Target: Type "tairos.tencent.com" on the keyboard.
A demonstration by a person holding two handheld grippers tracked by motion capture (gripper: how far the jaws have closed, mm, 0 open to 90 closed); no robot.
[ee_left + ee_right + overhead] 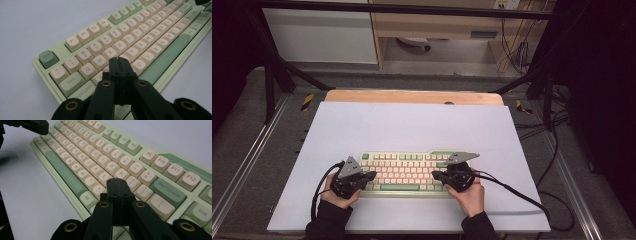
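Both pairs of fingers are pressed together, pinching nothing: your left gripper (pixel 119 60) points its blunt tip over the letter keys around D, and your right gripper (pixel 117 181) over the keys near P and the semicolon. The keyboard (pixel 409 172) lies flat on the near middle of the bench (pixel 412 125), unheld. A closed tip this wide can catch two neighbouring keycaps at once, and a slanted push could shove the keyboard away from you.
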